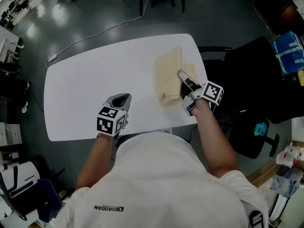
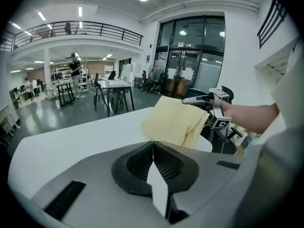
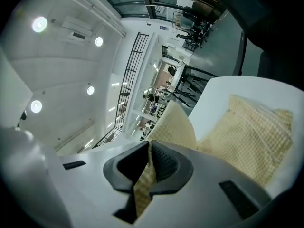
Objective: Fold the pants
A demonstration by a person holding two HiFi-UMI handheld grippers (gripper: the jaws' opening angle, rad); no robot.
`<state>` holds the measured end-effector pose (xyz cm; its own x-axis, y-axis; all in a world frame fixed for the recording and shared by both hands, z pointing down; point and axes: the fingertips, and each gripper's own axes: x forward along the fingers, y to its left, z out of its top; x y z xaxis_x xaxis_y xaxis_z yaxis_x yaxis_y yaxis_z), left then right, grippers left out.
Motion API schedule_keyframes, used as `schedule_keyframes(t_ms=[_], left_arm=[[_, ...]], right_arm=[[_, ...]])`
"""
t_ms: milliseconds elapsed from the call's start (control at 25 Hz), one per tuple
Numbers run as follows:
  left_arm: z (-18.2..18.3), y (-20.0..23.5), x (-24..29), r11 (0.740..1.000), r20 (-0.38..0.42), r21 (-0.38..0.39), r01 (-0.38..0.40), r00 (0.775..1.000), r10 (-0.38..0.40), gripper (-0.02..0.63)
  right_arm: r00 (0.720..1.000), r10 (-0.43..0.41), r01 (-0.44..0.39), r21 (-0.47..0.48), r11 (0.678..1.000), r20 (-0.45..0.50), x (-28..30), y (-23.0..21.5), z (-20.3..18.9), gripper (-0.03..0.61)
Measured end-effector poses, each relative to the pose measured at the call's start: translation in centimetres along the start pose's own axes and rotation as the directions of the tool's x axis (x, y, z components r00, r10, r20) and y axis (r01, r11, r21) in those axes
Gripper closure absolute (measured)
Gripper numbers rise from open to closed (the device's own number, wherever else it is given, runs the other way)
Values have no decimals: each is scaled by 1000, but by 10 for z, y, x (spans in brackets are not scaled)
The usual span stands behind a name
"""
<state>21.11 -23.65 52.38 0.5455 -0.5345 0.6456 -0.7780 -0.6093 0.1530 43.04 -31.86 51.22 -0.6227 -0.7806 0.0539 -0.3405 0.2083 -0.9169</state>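
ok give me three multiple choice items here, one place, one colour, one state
1. In the head view, where on the table are the pants? A left end B right end C dead centre
2. Pants colour? A blue B black C pale yellow
3. Right hand-held gripper? A shut on the pants B open, empty C out of view
Answers: 1 B, they lie by the right edge; 2 C, the cloth shows pale yellow; 3 A, cloth is pinched between its jaws.
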Motion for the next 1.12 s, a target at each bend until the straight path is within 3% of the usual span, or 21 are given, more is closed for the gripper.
schedule_keyframes(t_ms=[320, 600, 880, 1120], left_arm=[[1, -26, 18, 1000, -9, -17, -16, 1000, 16, 586], [6, -46, 34, 999, -8, -35, -31, 1000, 30, 586], [1, -57, 44, 998, -31, -47, -41, 999, 40, 586], [-1, -66, 50, 998, -59, -43, -45, 997, 43, 586]], right_arm=[[1000, -4, 4, -31, 1000, -12, -24, -21, 40, 538], [993, 70, -83, -140, 987, -91, -23, -13, 63, 538], [986, -38, -17, -316, 948, -165, -34, -61, 73, 538], [975, -171, 149, -156, 976, -139, -64, -143, 72, 535]])
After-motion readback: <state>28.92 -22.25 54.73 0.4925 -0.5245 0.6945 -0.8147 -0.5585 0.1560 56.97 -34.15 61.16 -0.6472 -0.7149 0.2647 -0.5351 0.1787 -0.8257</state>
